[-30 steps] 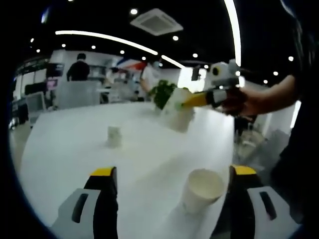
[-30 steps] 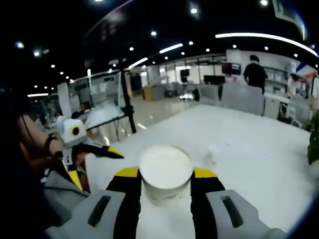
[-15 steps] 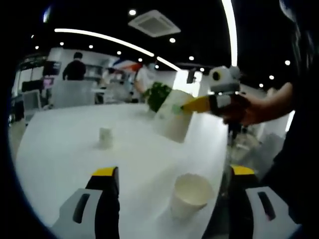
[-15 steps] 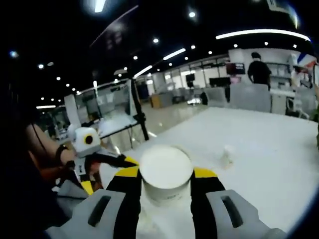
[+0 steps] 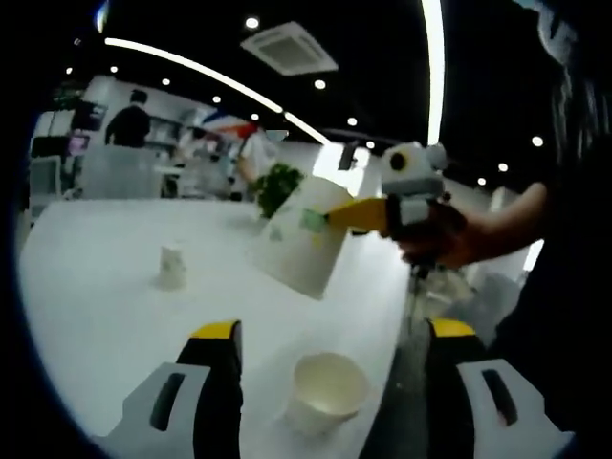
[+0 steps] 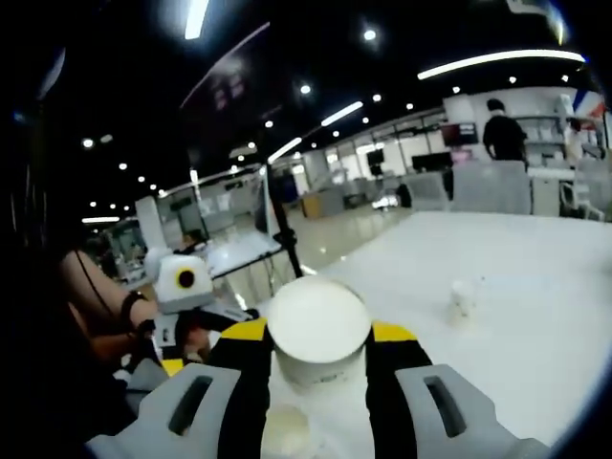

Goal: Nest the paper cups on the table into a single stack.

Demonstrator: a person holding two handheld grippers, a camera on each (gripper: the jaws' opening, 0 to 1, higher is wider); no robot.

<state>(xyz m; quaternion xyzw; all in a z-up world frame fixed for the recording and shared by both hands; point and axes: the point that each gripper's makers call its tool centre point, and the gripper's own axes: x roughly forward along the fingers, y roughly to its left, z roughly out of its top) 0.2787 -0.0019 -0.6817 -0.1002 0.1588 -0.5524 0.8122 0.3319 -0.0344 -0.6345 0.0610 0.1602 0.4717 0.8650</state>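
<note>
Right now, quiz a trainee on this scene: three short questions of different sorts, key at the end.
1. True or false: the right gripper is shut on a paper cup.
2. Multiple choice: the open cup standing between the left gripper's jaws is A) gripped, B) standing free on the table, C) lying on its side.
3. Fill in: a small cup stands farther off on the ____.

Key: 1 true; 2 B; 3 table.
</note>
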